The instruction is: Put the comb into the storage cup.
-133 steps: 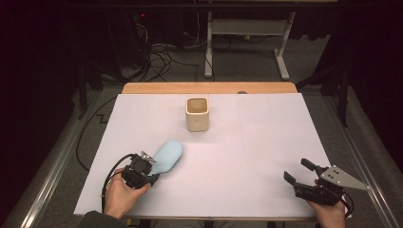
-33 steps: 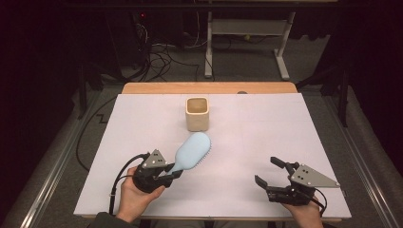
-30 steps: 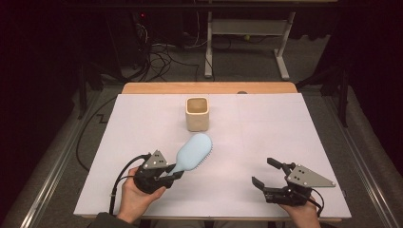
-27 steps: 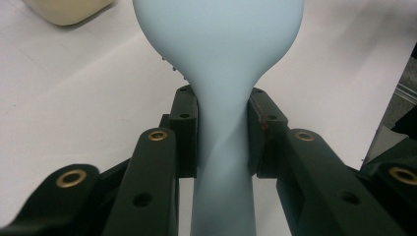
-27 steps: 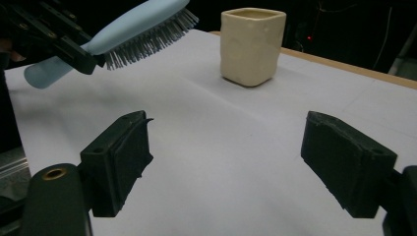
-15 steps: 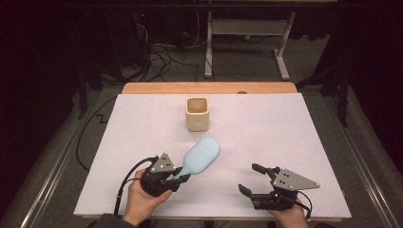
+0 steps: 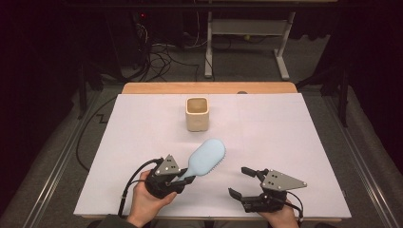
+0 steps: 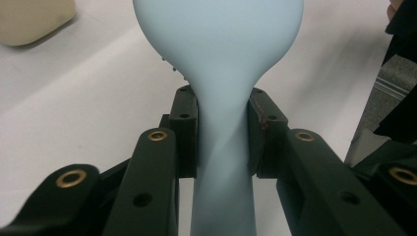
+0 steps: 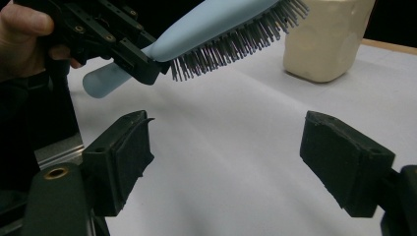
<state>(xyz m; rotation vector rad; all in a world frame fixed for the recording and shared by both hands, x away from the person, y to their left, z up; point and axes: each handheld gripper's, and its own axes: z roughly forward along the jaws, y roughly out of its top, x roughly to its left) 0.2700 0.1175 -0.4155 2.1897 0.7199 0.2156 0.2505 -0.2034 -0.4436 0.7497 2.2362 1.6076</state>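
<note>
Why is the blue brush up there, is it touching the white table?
Apart. In the right gripper view the hairbrush, clamped at its handle by the left gripper, hangs bristles-down, with bare table showing beneath the bristle tips.

We count 1 hairbrush [image 7: 206,158], light blue w/ dark bristles. 1 cream cup [image 7: 196,114], squarish. 2 grippers: left gripper [image 7: 167,177] & right gripper [image 7: 247,184], each w/ 2 black jaws, so 4 jaws total. 2 hands, 1 per gripper. 1 bench [image 7: 304,142], white-topped. 1 grey three-cornered plate per gripper, 2 total.
</note>
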